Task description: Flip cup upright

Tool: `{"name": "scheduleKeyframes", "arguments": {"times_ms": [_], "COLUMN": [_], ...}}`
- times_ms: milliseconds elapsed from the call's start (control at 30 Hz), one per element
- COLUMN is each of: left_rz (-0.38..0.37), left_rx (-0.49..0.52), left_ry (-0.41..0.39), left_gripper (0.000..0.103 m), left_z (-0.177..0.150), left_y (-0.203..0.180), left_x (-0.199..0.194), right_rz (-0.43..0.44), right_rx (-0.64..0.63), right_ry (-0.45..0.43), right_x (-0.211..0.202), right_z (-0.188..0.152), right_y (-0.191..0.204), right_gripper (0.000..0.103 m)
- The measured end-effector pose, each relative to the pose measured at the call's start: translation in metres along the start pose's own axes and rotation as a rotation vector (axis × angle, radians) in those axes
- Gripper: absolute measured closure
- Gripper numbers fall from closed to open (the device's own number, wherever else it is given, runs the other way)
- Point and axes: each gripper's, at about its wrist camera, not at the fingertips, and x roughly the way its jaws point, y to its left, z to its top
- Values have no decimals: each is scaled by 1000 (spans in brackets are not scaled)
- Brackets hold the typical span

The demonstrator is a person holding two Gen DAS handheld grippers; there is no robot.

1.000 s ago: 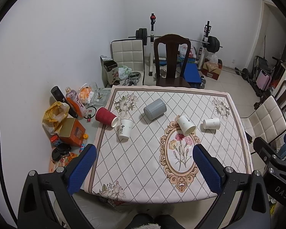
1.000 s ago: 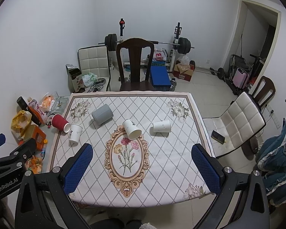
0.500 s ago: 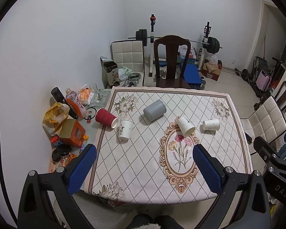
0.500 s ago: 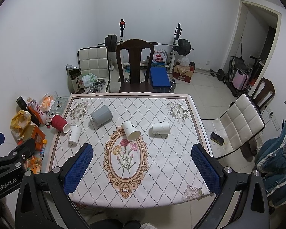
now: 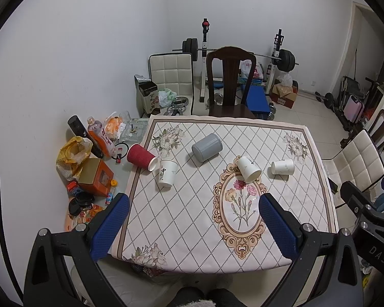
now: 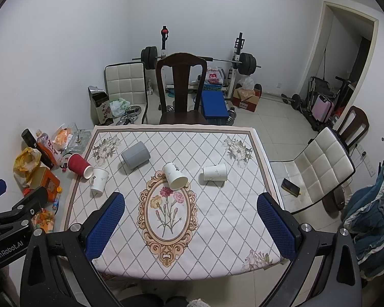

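Left gripper [image 5: 193, 211] spread wide, empty, low in frame above near table edge. Right gripper [image 6: 190, 209] likewise spread, empty. Beyond, mid-frame on tablecloth [image 6: 217, 220]: five cups on sides — red cup [image 5: 140, 157], lettered white cup [image 5: 167, 173], grey cup [image 5: 206, 150], centre white cup [image 6: 175, 175], right white cup [image 6: 214, 172].

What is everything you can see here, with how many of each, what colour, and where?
White paper cups: three, white, lying on their sides on the table; one left by the red cup, two right of centre.
Red cup: one, red, on its side at the table's left edge.
Grey cup: one, grey, on its side, middle back.
Table: one, white diamond-pattern cloth with flowers.
Wooden chair: one, dark brown, behind the table.
Padded chairs: two, cream; one right, one back left.
Barbell rack: one, by the back wall.
Left hand-held gripper: open, above the table's near edge.
Right hand-held gripper: open, likewise.
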Motion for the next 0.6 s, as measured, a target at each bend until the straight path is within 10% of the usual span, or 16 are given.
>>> {"name": "scheduleKeyframes", "arguments": {"times_ms": [600], "left_rz": [-4], "left_rx": [-1], "left_ry": [1], "left_gripper": [0], "left_z": [5], "left_y": [-4], "left_x": [-3], "right_rz": [-2], "right_rx": [-3], "right_ry": [-2], "right_x": [0], "right_z": [0], "right_y": [3], "right_gripper": [0]}}
